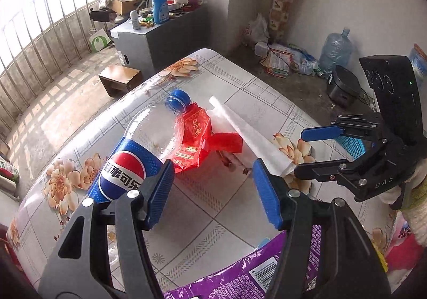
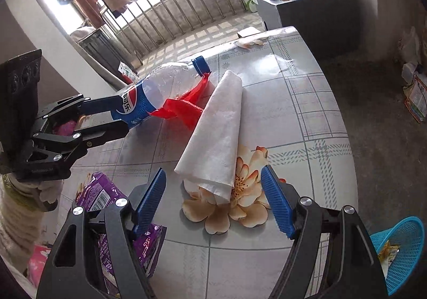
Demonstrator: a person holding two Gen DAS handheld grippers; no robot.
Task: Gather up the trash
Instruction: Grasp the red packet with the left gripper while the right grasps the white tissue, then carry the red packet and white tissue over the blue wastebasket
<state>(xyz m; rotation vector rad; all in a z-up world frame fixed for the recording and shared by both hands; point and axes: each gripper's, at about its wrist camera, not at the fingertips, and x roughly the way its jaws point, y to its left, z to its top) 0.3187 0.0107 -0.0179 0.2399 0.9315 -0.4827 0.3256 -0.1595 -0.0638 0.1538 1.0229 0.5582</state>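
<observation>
A crushed Pepsi bottle (image 1: pixel 138 149) with a blue cap lies on the flowered tablecloth (image 1: pixel 213 232). A red wrapper (image 1: pixel 197 138) lies against the bottle, and a folded white tissue (image 1: pixel 248 136) lies to the right of the wrapper. My left gripper (image 1: pixel 213 192) hangs open over bare cloth, its left finger just right of the bottle's label. A purple packet (image 1: pixel 240 277) lies under it at the near edge. In the right wrist view my right gripper (image 2: pixel 213 200) is open, with the near end of the tissue (image 2: pixel 216 133) lying between its pads, untouched. The bottle (image 2: pixel 160 85) and left gripper (image 2: pixel 121 116) show at the left.
A blue mesh basket (image 2: pixel 400 245) with scraps inside stands off the table's right edge. On the floor are a wooden stool (image 1: pixel 120 78), a grey cabinet (image 1: pixel 160 40) with clutter on top, a water jug (image 1: pixel 336 50) and a black cooker (image 1: pixel 344 86). A sleeve (image 2: pixel 16 205) is at the left.
</observation>
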